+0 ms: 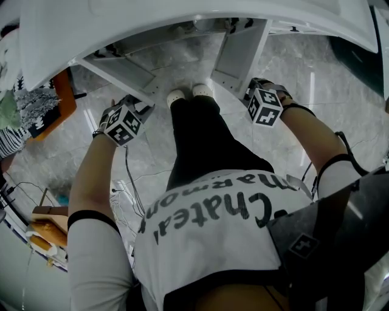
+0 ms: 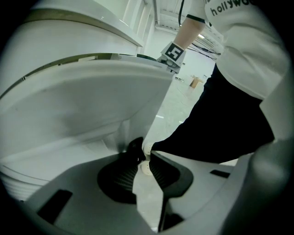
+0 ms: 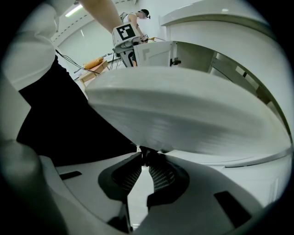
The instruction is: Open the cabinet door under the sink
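Observation:
Both white cabinet doors under the sink stand swung outward in the head view, the left door (image 1: pixel 118 71) and the right door (image 1: pixel 240 54). My left gripper (image 1: pixel 143 105) is at the left door's outer edge. In the left gripper view its jaws (image 2: pixel 143 153) pinch a small dark handle (image 2: pixel 134 146) on the white door (image 2: pixel 92 105). My right gripper (image 1: pixel 253 86) is at the right door's edge. In the right gripper view its jaws (image 3: pixel 146 158) are closed on a dark handle (image 3: pixel 146 151) under that door (image 3: pixel 183 119).
The white sink basin (image 1: pixel 182 18) overhangs the doors. The person's white shoes (image 1: pixel 188 92) stand on the marble floor between the doors. Cables (image 1: pixel 127 176) trail on the floor at left, near a cardboard box (image 1: pixel 45 225) and an orange-edged board (image 1: pixel 64 103).

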Demonstrator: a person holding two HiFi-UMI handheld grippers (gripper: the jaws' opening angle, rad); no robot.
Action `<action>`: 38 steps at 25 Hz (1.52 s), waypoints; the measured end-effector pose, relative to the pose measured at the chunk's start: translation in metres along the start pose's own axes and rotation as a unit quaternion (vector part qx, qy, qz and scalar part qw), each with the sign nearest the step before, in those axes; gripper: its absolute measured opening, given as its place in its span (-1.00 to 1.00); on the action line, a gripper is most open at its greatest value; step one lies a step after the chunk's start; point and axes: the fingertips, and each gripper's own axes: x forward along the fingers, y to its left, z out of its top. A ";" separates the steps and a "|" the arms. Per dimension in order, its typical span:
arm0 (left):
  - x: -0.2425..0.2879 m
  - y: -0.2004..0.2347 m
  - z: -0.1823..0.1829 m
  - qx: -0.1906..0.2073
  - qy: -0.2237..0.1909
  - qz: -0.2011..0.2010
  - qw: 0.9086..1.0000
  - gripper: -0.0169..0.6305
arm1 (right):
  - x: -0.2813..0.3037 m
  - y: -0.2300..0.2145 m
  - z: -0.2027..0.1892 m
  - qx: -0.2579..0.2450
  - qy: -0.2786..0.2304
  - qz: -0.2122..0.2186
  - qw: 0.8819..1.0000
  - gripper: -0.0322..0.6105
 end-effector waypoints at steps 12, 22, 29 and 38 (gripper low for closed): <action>-0.015 -0.019 -0.042 0.031 0.053 -0.024 0.998 -0.76 | -0.006 0.004 -0.035 -0.016 0.033 0.005 0.999 -0.78; -0.037 -0.031 -0.093 0.048 0.123 -0.042 0.990 -0.69 | -0.013 0.003 -0.072 -0.041 0.078 0.005 0.996 -0.77; -0.054 -0.031 -0.130 0.060 0.175 -0.049 0.982 -0.69 | -0.018 0.002 -0.090 -0.056 0.086 -0.001 0.995 -0.77; -0.062 -0.028 -0.142 0.080 0.180 -0.055 0.979 -0.69 | -0.025 -0.001 -0.106 -0.094 0.089 0.001 0.991 -0.77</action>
